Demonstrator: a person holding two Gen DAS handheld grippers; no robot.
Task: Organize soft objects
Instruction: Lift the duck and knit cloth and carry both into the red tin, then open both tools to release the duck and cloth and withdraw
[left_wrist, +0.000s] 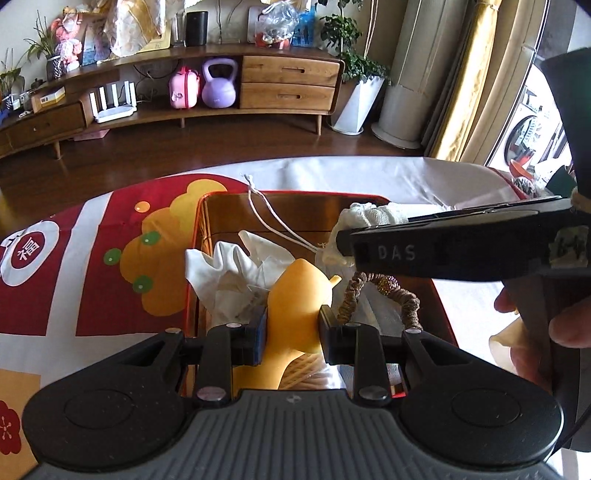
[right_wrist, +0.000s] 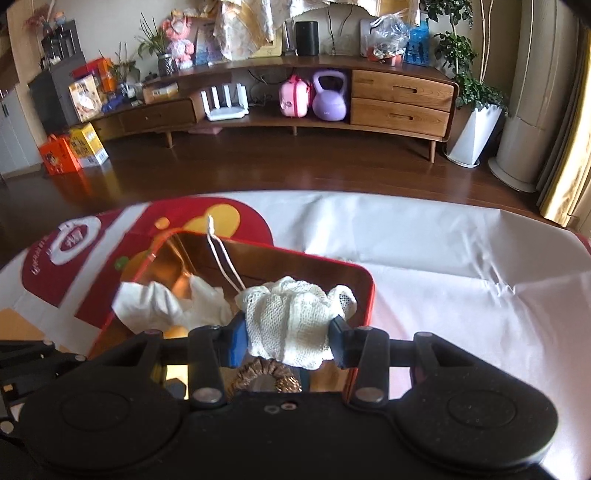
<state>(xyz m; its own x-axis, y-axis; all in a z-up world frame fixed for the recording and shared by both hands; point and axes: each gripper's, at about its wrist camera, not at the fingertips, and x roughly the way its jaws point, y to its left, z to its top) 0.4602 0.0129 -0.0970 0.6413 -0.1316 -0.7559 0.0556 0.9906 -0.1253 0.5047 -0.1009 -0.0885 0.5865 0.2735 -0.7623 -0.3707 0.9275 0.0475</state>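
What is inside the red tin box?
Inside the red tin box lie crumpled white cloth and a brown hair scrunchie. The left gripper holds a yellow soft toy over it, the right gripper a white mesh pouch. They cover the bottom.

The right tongs (right_wrist: 286, 338) gripped a white mesh pouch (right_wrist: 291, 317) over a red-rimmed tin (right_wrist: 364, 291), which held white cloth (right_wrist: 162, 304) and a brown scrunchie (right_wrist: 267, 376).
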